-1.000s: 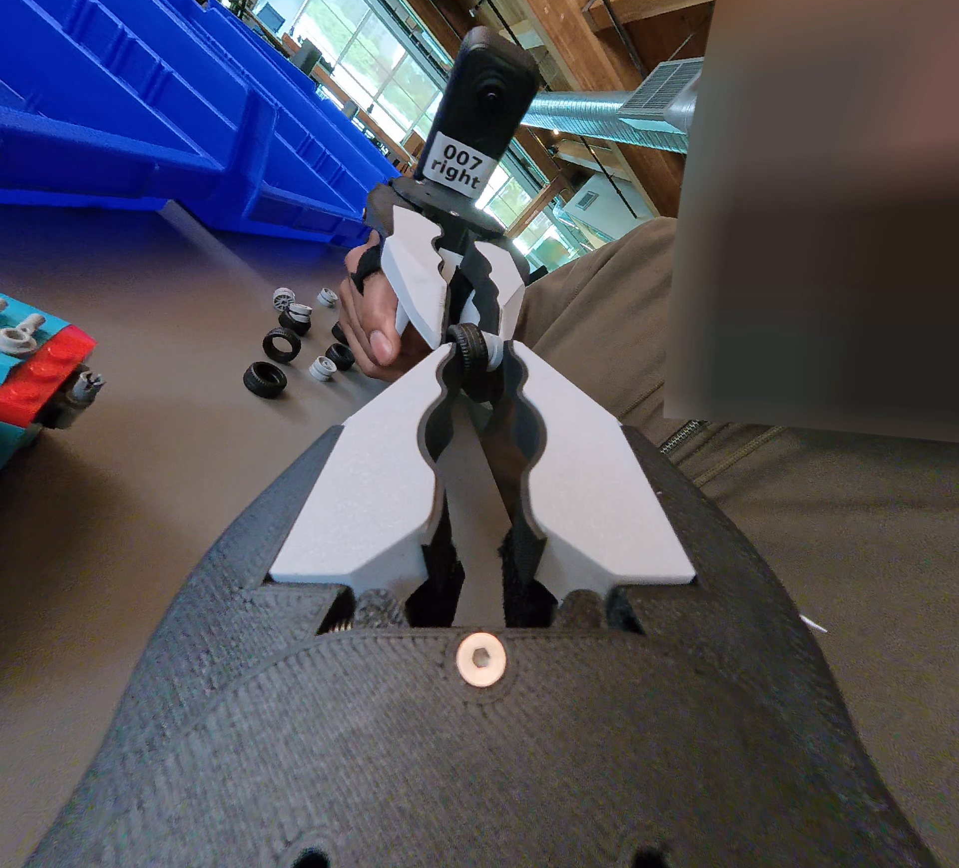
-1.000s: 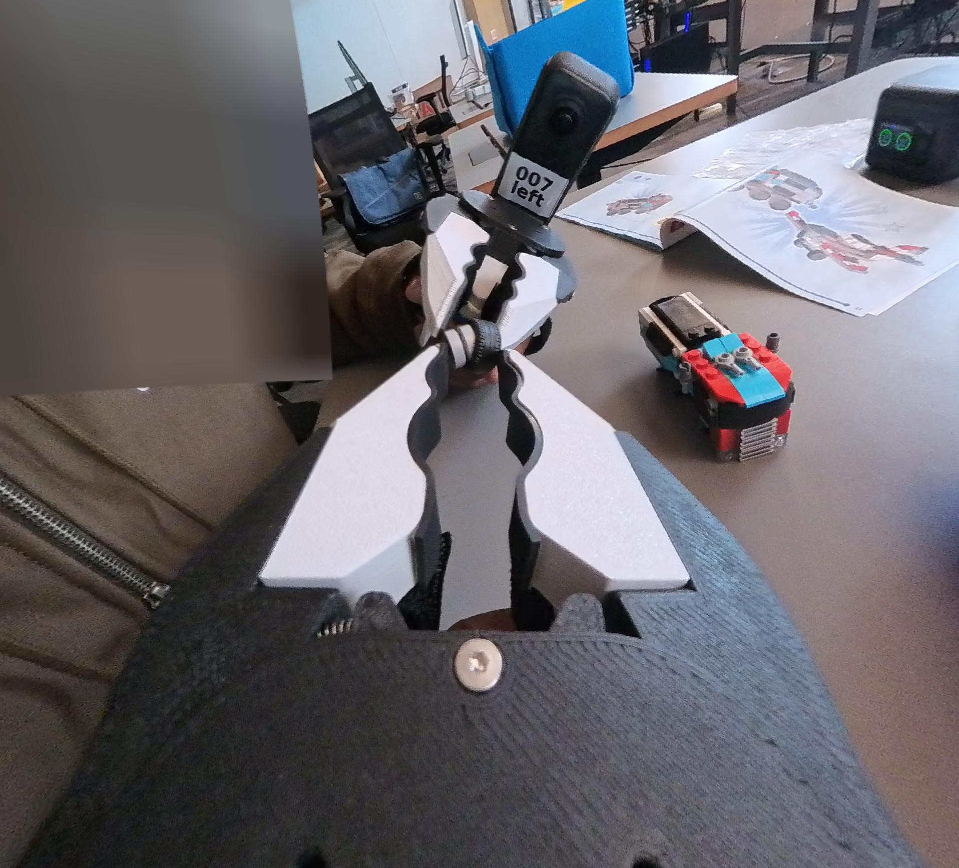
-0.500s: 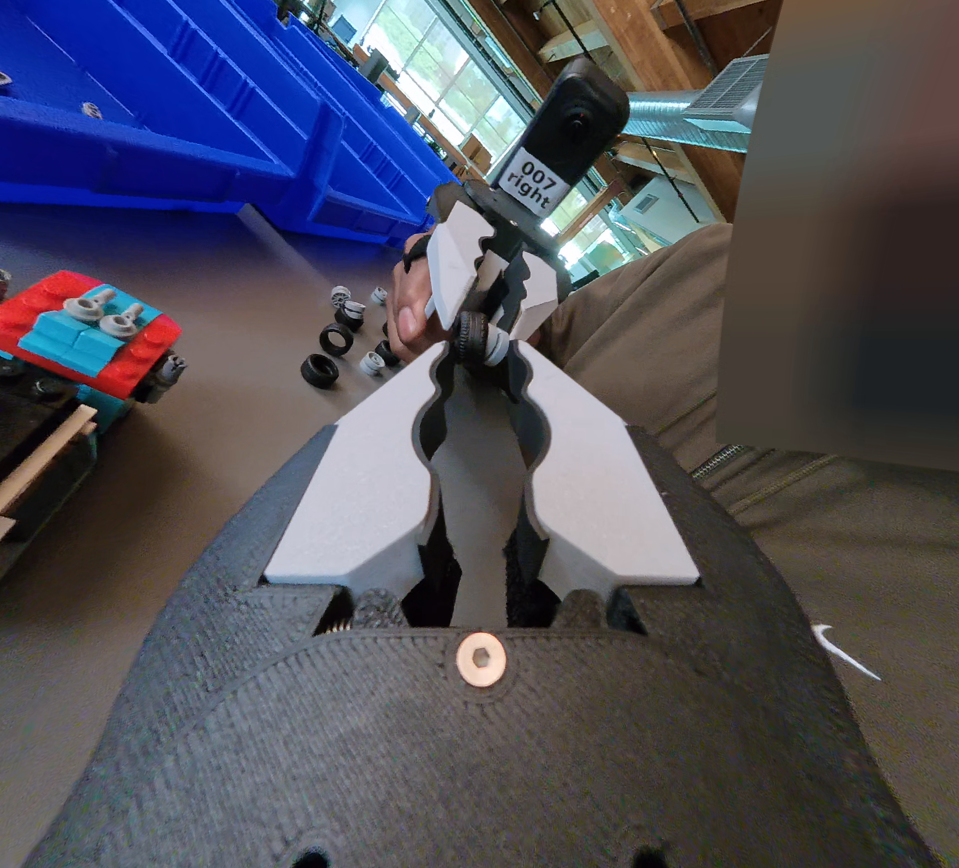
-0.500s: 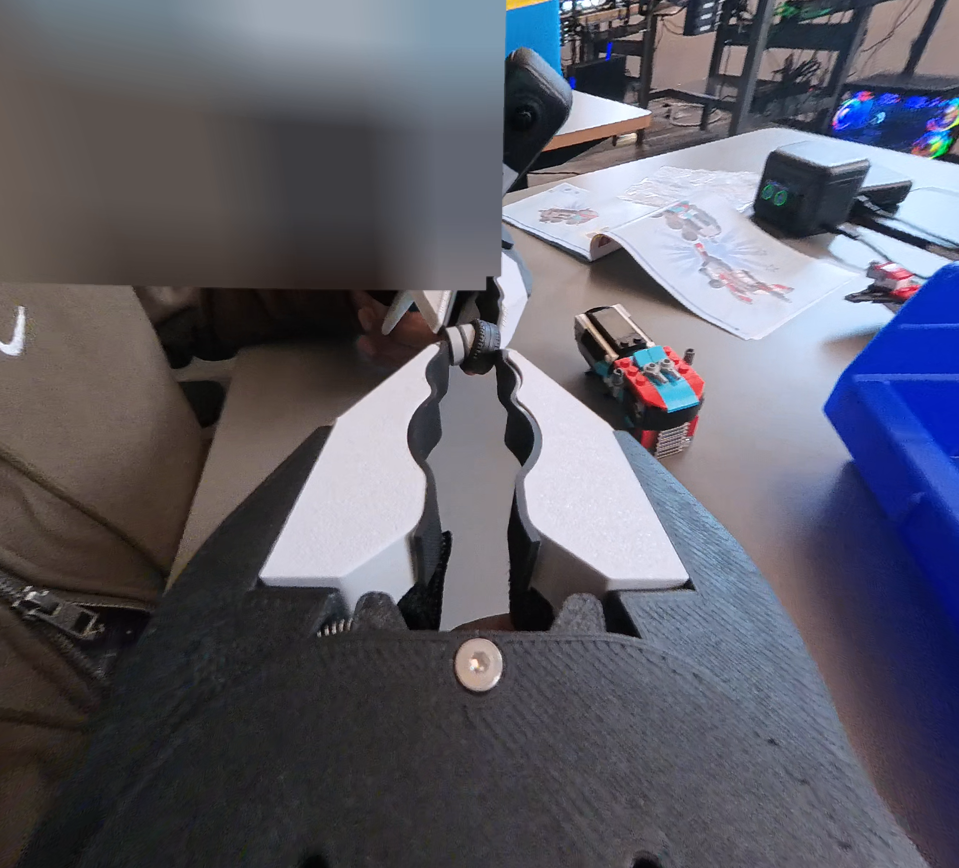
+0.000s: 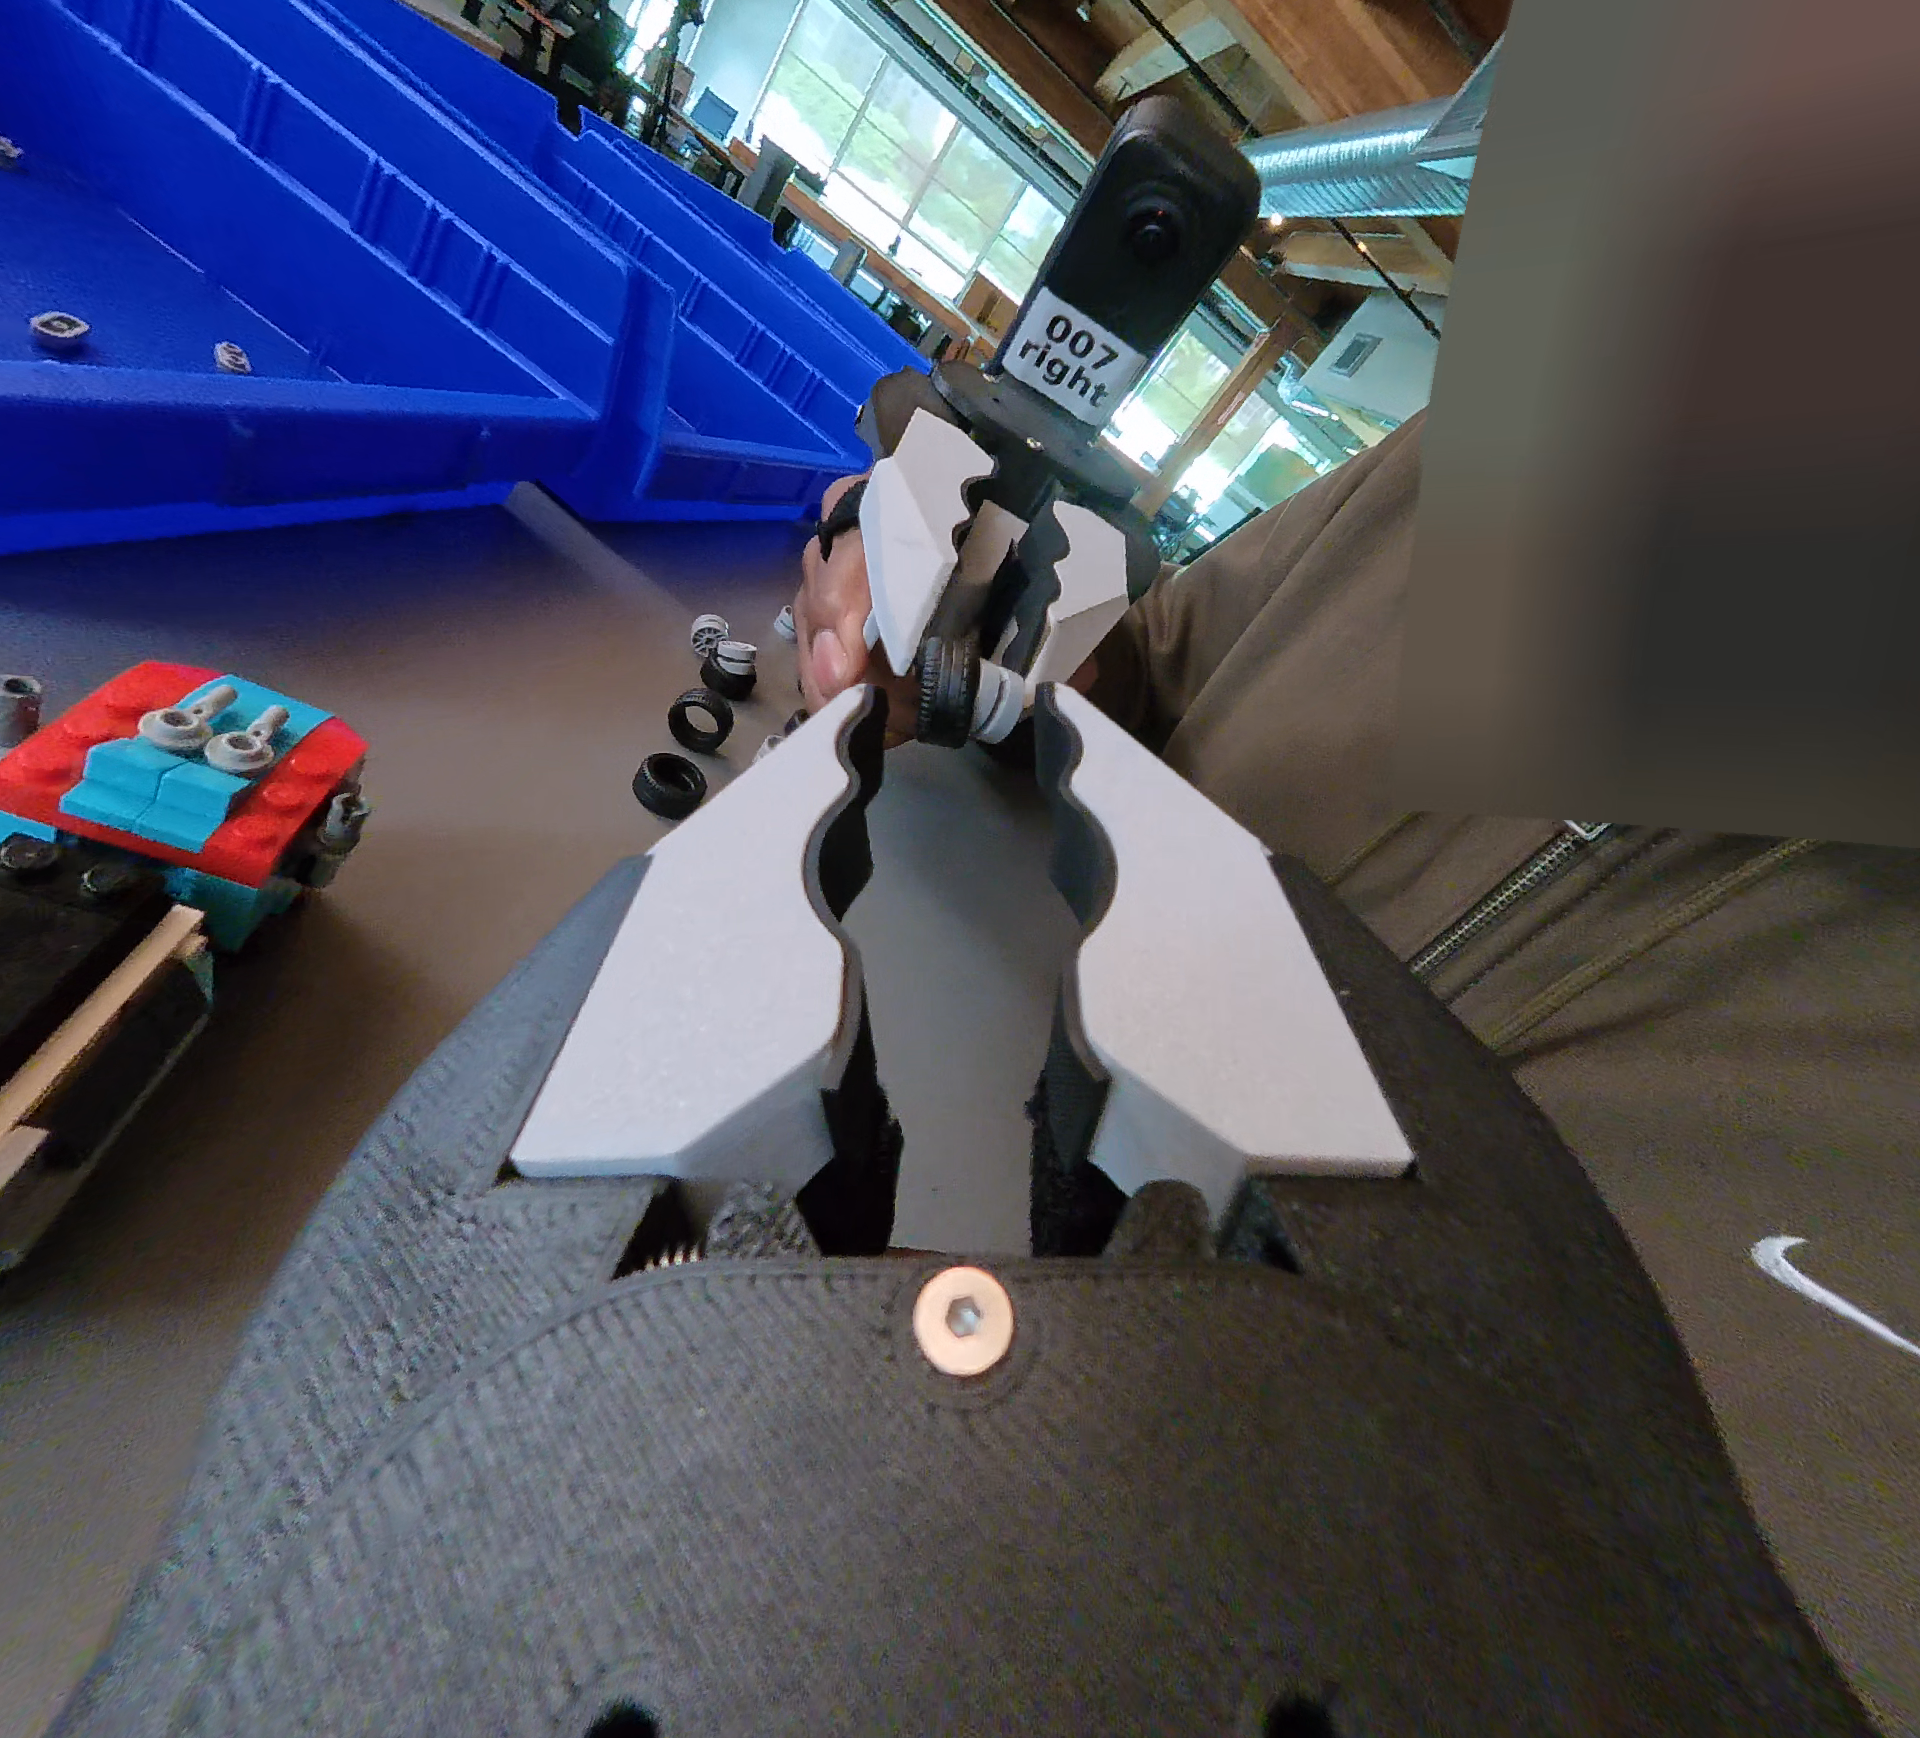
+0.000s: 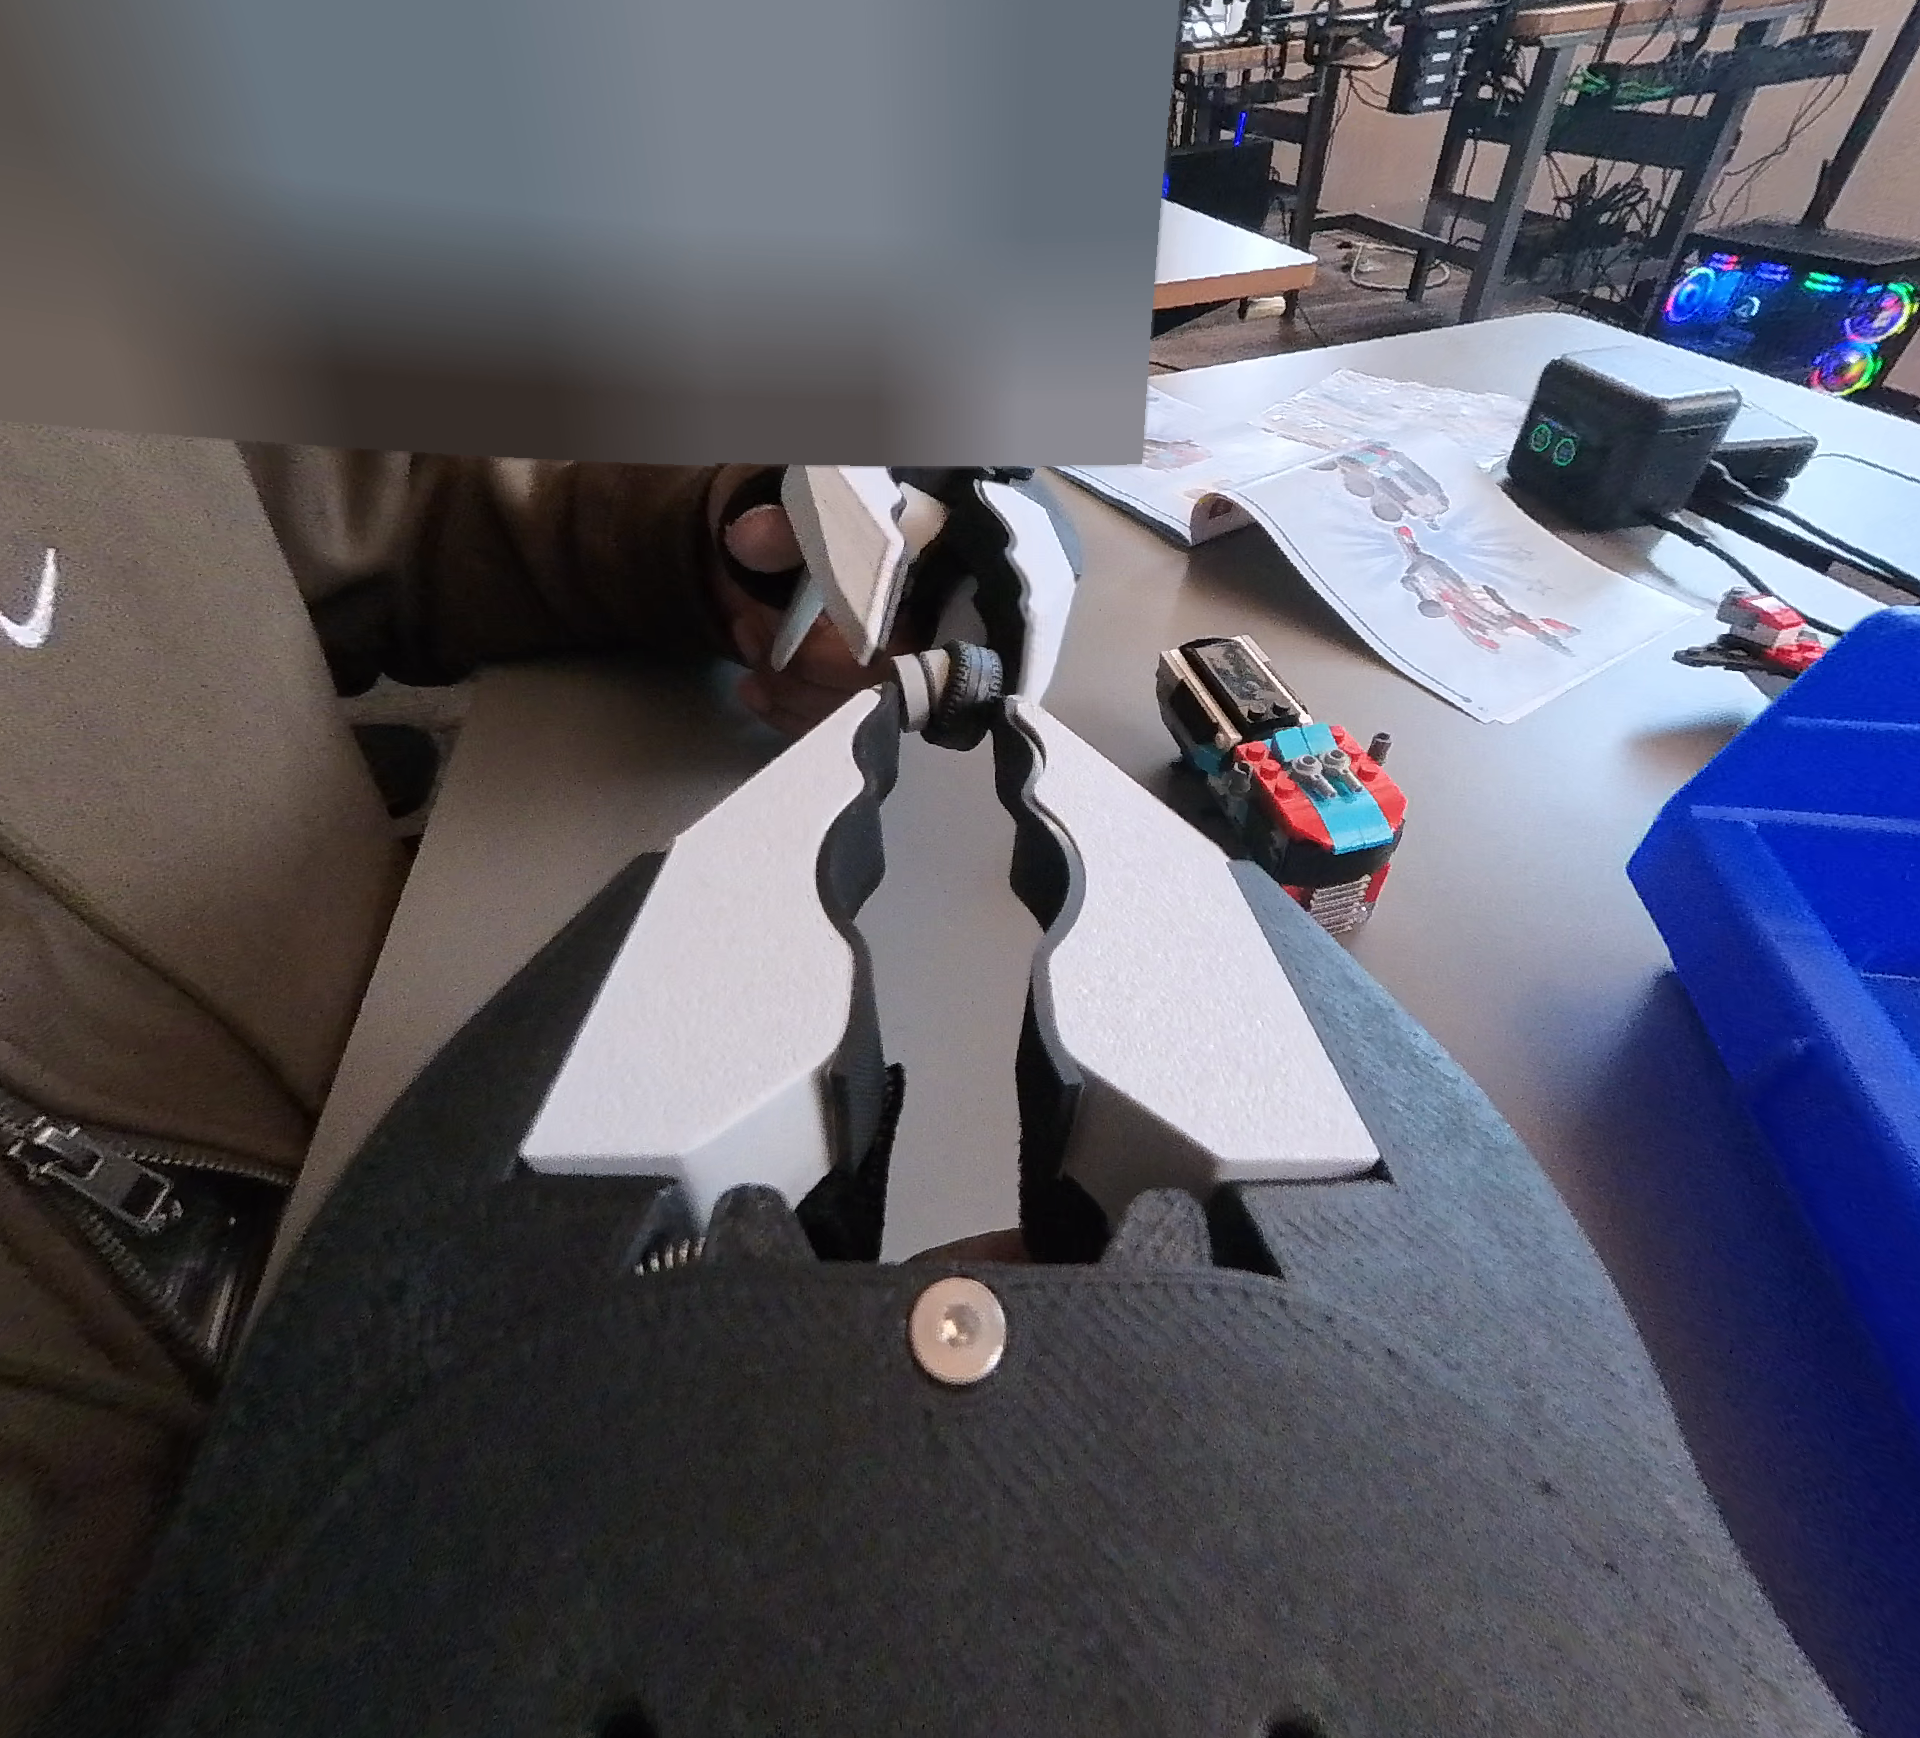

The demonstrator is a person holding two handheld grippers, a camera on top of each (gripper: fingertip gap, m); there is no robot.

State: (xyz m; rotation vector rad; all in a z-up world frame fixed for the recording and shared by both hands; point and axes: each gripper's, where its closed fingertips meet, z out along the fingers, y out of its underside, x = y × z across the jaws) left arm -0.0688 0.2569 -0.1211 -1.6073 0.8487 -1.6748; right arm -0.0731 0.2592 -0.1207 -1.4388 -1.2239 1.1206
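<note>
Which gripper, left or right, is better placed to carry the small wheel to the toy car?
Probably the right gripper: its fingers are closed on the wheel, grey hub and black tyre. The left gripper is open, its fingers clear of the wheel. The toy car stands just beyond, on the table.

We see a small wheel (image 6: 954, 689) that is half black ribbed tyre and half pale grey hub, set between light grey fingers (image 6: 727, 940) with black wavy inner edges on the right gripper (image 6: 948, 714). The left gripper (image 5: 958, 714) wears the same light grey and black over a dark charcoal textured body. The toy car (image 6: 1294, 789) is red with a turquoise stripe, black behind and grey studs on top. Loose tyres (image 5: 699, 720) are black; loose hubs (image 5: 710, 632) are pale grey. The bins (image 5: 312, 254) are bright blue, the table (image 5: 416, 649) dull grey-brown, the jacket (image 5: 1662, 1013) olive-brown. The booklet (image 6: 1455, 566) is white with red and grey printed pictures.
</note>
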